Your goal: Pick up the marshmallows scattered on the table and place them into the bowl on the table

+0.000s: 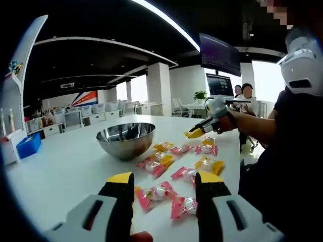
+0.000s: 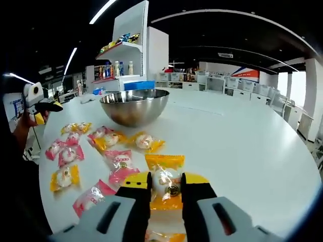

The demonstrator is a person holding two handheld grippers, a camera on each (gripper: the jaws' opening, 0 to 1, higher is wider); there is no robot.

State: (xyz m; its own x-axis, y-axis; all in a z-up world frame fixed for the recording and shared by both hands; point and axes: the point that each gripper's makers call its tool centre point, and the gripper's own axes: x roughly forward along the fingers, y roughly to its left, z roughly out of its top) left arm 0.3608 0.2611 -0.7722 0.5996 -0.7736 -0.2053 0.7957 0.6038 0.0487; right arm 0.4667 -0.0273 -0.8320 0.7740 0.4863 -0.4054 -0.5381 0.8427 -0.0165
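About a dozen wrapped marshmallows lie on the bench (image 2: pixel 242 136) beside the steel bowl (image 2: pixel 133 105), whose inside is hidden. The right gripper (image 2: pixel 165 187) has its jaws narrowed around a yellow-wrapped marshmallow (image 2: pixel 164 177); the left gripper (image 1: pixel 164 187) hovers with jaws wide over a pink packet (image 1: pixel 155 194).

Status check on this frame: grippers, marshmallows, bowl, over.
Left hand-held gripper open, empty. Right hand-held gripper astride a yellow-wrapped marshmallow, closure unclear. Bowl looks empty. Path clear.
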